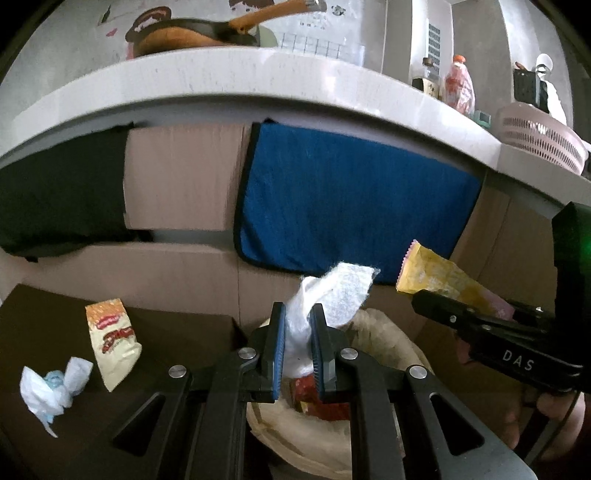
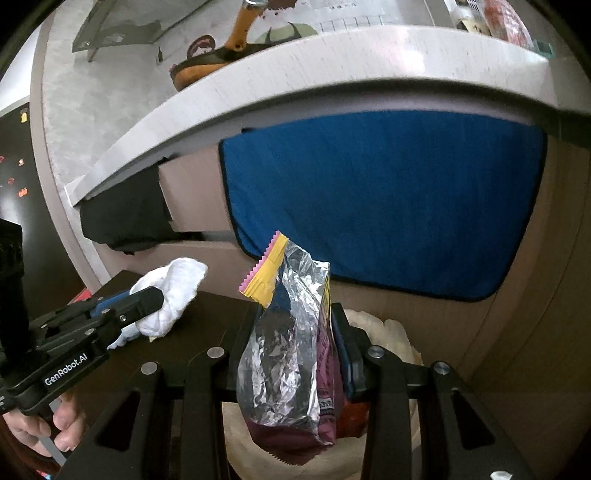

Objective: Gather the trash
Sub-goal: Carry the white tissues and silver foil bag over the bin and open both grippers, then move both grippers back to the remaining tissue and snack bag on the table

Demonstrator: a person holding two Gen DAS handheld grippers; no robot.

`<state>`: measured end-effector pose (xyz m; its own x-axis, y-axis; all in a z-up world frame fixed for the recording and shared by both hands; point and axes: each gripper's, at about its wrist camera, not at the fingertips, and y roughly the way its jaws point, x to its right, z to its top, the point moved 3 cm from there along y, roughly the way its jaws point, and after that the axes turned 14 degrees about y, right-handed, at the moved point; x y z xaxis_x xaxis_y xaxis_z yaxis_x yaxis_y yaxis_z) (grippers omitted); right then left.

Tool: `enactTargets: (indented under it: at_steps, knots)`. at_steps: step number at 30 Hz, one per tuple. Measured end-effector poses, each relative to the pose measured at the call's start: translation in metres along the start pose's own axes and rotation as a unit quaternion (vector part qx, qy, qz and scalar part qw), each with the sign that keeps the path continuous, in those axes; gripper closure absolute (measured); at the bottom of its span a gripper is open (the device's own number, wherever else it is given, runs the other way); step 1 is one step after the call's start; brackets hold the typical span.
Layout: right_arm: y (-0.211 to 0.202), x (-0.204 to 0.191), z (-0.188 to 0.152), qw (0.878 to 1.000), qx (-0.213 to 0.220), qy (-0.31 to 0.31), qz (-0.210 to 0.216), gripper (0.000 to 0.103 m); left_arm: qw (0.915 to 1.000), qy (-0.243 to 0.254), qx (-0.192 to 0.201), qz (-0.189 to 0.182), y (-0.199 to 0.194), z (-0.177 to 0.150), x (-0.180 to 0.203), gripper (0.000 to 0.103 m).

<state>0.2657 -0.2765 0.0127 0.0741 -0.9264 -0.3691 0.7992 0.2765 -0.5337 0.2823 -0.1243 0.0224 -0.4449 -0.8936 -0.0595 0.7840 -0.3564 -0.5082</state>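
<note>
Left claw (image 1: 298, 343) is nearly closed, blue pads pinching a crumpled white tissue (image 1: 332, 295) that sticks up above the fingers. Right claw (image 2: 299, 354) sits approx. half open but clamped on a crinkled snack wrapper (image 2: 284, 354), foil inside showing, yellow/pink serrated edge on top. Both claws hang over a paper bag (image 1: 384, 336) w/ its mouth open; a red wrapper (image 1: 317, 402) already lies inside it. The bag stands against the cabinet front, just beside a dark low bench (image 1: 48, 325).

Still on that bench, well apart from the bag: a cream/orange snack packet (image 1: 112, 343) lying tilted, and next to it a twisted white-and-blue tissue wad (image 1: 55, 387).

Behind: a blue towel (image 1: 351, 195) hangs from the pale countertop (image 1: 221, 77) edge, black cloth (image 1: 62, 192) beside it. On the countertop: a pan w/ wooden handle (image 1: 207, 29), bottles (image 1: 458, 85), a pink basket (image 1: 539, 136). A hand (image 2: 40, 428) grips the left claw's handle in the right wrist view.
</note>
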Motion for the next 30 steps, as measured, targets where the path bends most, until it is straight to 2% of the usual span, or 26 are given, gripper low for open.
enactTargets:
  at_steps: [12, 17, 19, 20, 21, 22, 23, 27, 30]
  knots:
    - [0.034, 0.020, -0.017, 0.999, -0.032, 0.027, -0.015, 0.067, 0.9980, -0.026, -0.043, -0.038, 0.048, -0.027, -0.003, 0.090]
    - [0.046, 0.027, -0.019, 0.998, -0.043, 0.044, -0.015, 0.067, 0.9946, -0.044, -0.060, -0.073, 0.063, -0.034, -0.007, 0.086]
    - [0.051, 0.029, -0.018, 0.998, -0.045, 0.050, -0.019, 0.066, 0.9910, -0.058, -0.066, -0.101, 0.069, -0.036, -0.011, 0.075]
    - [0.053, 0.029, -0.019, 0.997, -0.045, 0.052, -0.023, 0.063, 0.9884, -0.065, -0.071, -0.117, 0.071, -0.037, -0.013, 0.064]
    - [0.056, 0.030, -0.019, 0.997, -0.049, 0.054, -0.026, 0.058, 0.9868, -0.071, -0.073, -0.126, 0.072, -0.037, -0.016, 0.058]
    - [0.057, 0.031, -0.019, 0.996, -0.058, 0.055, -0.027, 0.055, 0.9857, -0.076, -0.073, -0.131, 0.071, -0.037, -0.019, 0.057]
    - [0.060, 0.031, -0.019, 0.996, -0.060, 0.058, -0.028, 0.051, 0.9855, -0.080, -0.071, -0.132, 0.069, -0.036, -0.023, 0.057]
    - [0.060, 0.030, -0.018, 0.996, -0.055, 0.056, -0.039, 0.051, 0.9867, -0.088, -0.059, -0.122, 0.057, -0.031, -0.040, 0.056]
    - [0.057, 0.025, -0.016, 0.996, -0.048, 0.056, -0.042, 0.050, 0.9898, -0.090, -0.051, -0.098, 0.041, -0.031, -0.059, 0.056]
